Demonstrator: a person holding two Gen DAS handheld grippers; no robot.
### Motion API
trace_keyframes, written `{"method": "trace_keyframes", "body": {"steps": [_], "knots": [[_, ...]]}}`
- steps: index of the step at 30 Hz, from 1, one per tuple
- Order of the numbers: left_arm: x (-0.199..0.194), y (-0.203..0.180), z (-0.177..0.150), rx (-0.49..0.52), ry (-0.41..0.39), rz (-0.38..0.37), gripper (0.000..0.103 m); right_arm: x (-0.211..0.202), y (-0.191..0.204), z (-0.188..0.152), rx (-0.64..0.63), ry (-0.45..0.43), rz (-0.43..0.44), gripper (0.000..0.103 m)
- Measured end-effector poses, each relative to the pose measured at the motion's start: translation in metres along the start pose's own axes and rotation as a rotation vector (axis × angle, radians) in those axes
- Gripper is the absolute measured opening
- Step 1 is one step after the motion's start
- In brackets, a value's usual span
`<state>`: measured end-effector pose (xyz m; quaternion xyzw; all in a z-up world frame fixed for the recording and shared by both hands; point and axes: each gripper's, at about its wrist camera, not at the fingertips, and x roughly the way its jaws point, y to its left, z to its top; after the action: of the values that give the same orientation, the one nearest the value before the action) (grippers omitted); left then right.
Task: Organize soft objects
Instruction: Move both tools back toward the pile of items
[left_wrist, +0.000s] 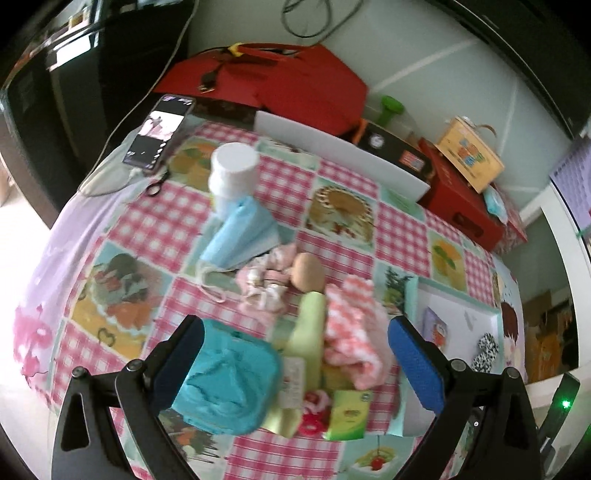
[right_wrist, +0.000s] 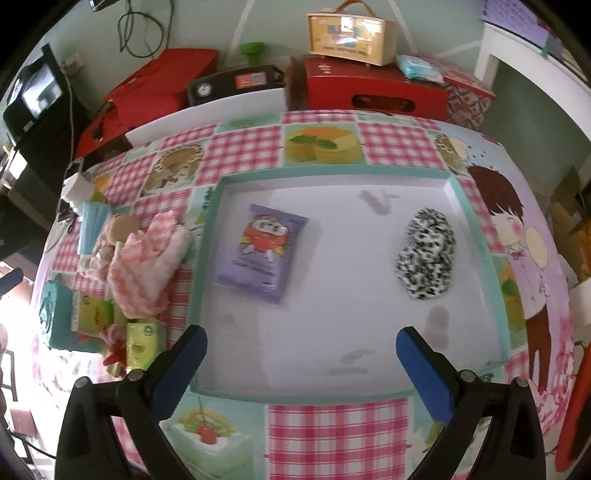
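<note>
Overhead, 2 claws hang wide open and empty above the tabletop (right_wrist: 332, 424).
Left claw (left_wrist: 295, 365) partly hides a teal cloth (left_wrist: 229, 391); right claw (right_wrist: 301, 365) faces the tray (right_wrist: 207, 258), its near rim cut off.

Your tray (right_wrist: 207, 236) looks smooth and matt, its purple packet (right_wrist: 260, 254) glossy plastic beside a fuzzy speckled scrunchie (right_wrist: 424, 254). Left of the tray lies a fluffy pink cloth (right_wrist: 147, 258); gripper pads (right_wrist: 424, 373) show rough blue.

Both fisheye views are bright and washed out, with daylight blowing out to white at the worktop's (left_wrist: 155, 221) left edge. Strong barrel distortion bends the borders into black corners, and slight motion blur softens everything.
</note>
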<state>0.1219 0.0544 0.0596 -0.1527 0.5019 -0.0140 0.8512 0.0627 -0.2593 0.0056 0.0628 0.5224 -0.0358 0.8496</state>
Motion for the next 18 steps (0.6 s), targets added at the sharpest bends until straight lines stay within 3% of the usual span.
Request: {"method": "trace_keyframes", "body": {"steps": [7, 18], "knots": [[0.002, 0.032, 0.003, -0.05, 0.004, 0.005, 0.1, 0.005, 0.036, 0.005, -0.06, 0.004, 0.039, 0.103], [0.013, 0.046, 0.02, 0.066, 0.039, 0.066, 0.1, 0.018, 0.085, 0.015, -0.136, 0.014, 0.094, 0.103]]}}
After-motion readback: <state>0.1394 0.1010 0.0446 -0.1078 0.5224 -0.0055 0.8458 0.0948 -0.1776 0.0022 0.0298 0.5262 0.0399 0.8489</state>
